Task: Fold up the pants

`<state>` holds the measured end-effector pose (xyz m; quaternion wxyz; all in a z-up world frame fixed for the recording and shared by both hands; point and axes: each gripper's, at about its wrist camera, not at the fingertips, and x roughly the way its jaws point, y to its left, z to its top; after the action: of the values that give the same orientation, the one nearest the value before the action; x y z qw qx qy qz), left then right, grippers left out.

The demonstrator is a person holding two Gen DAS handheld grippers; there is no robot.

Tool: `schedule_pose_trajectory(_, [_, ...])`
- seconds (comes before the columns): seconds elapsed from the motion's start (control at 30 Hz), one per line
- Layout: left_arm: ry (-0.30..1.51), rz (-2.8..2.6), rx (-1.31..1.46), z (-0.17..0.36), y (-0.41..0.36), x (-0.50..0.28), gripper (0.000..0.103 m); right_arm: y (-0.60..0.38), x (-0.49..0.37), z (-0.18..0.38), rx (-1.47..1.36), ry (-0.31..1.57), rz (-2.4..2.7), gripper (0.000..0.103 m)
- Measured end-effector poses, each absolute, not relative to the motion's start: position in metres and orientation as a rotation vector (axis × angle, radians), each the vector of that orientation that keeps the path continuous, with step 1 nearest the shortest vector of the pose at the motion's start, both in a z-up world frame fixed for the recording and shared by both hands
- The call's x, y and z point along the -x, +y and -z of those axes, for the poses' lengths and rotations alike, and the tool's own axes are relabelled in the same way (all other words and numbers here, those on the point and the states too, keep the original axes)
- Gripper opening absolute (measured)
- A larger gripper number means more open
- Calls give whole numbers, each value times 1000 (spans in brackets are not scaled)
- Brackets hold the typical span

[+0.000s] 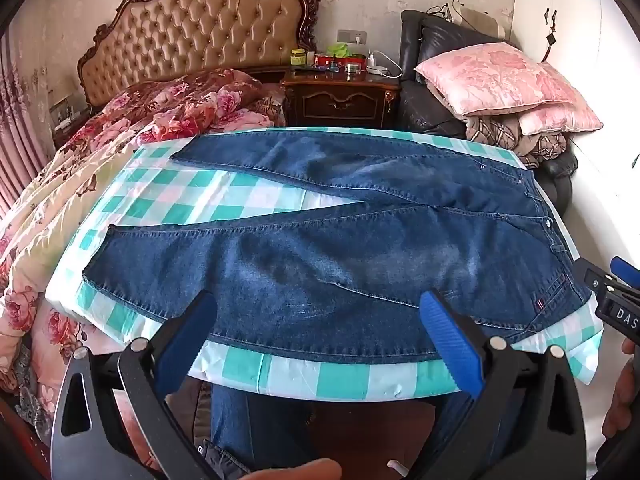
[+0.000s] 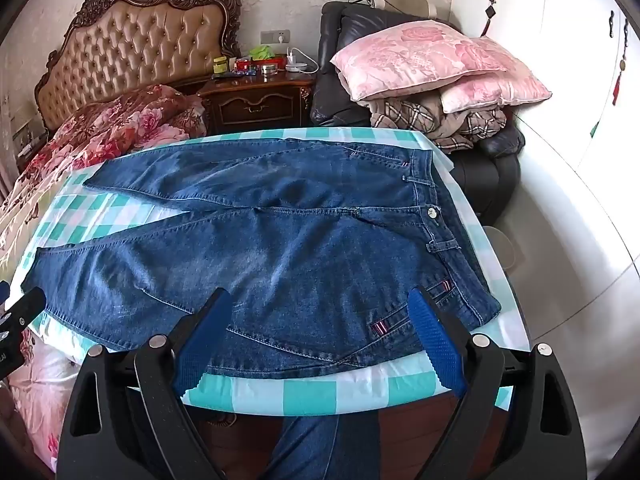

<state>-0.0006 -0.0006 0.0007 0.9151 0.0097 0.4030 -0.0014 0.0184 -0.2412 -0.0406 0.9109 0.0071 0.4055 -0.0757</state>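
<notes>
Blue denim pants (image 1: 320,248) lie spread flat on a table covered by a teal-and-white checked cloth (image 1: 320,376). The waist is to the right and the two legs splay out to the left. My left gripper (image 1: 318,300) hovers open over the near leg's thigh area, with nothing between its blue pads (image 1: 452,344). In the right wrist view the same pants (image 2: 260,248) fill the table, and my right gripper (image 2: 320,296) hangs open above the near hip and pocket. Neither gripper holds any fabric.
A bed with a floral quilt (image 1: 100,168) runs along the table's left side. Behind stand a wooden nightstand (image 1: 340,100) and a dark armchair piled with pink pillows (image 1: 500,76). A white wardrobe (image 2: 560,80) is at the right. A person's legs (image 2: 312,440) are below the near edge.
</notes>
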Motion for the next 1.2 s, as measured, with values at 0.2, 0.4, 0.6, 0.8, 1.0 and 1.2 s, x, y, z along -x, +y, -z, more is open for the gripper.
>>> schedule_pose_trajectory(0.2, [843, 10, -6, -1, 1, 0, 101, -241, -19, 41, -8, 834, 157, 86])
schedule_pose_trajectory(0.4, [846, 10, -6, 2, 1, -1, 101, -240, -19, 41, -8, 834, 157, 86])
schedule_pose_trajectory(0.6, [849, 11, -5, 4, 1, -3, 101, -239, -20, 41, -7, 836, 154, 86])
schedule_pose_trajectory(0.8, [848, 11, -4, 2, 1, -3, 101, -238, -21, 44, -6, 836, 157, 86])
schedule_pose_trajectory(1.0, [848, 11, -4, 2, 1, -3, 101, -239, -21, 43, -6, 836, 156, 86])
schedule_pose_trajectory(1.2, [848, 11, -3, 2, 1, -3, 101, -239, -21, 44, -6, 838, 157, 86])
